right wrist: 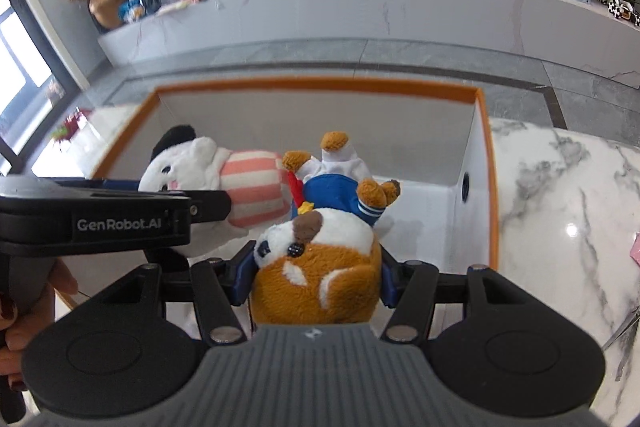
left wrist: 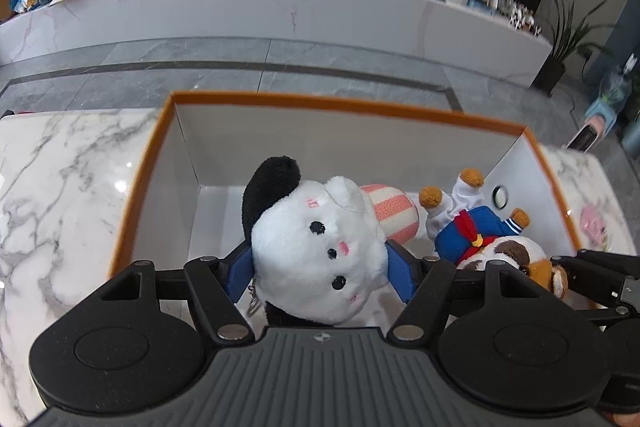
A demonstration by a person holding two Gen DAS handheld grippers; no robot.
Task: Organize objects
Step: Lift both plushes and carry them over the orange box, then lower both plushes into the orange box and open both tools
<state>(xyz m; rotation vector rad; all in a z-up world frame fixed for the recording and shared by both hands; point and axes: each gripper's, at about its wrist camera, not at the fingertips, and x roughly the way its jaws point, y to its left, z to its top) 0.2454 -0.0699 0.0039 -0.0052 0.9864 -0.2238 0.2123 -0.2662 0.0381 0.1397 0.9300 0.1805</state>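
**Orange-rimmed box, one plush in each gripper**

Orange-edged white box (left wrist: 141,183) sits on the marble table (left wrist: 60,179), top open.

Left gripper (left wrist: 320,269): blue fingers (left wrist: 239,277) pressed in on both sides of the white plush dog's (left wrist: 316,247) head. Black ear points to the far wall, pink-and-white striped body extends into the box. Plush is head toward the camera, over the near edge of the box. A metal keychain clip hangs at its lower left.

Right gripper (right wrist: 316,275): closed around the head of the brown-and-white plush dog (right wrist: 320,267) in a blue sailor outfit. Legs stick up and away, over the box interior (right wrist: 420,211).

The two plushes lie side by side, striped body touching the sailor outfit. Can't tell whether either one rests on the box floor.

Small pink item (left wrist: 593,225) lies on the table right of the box.
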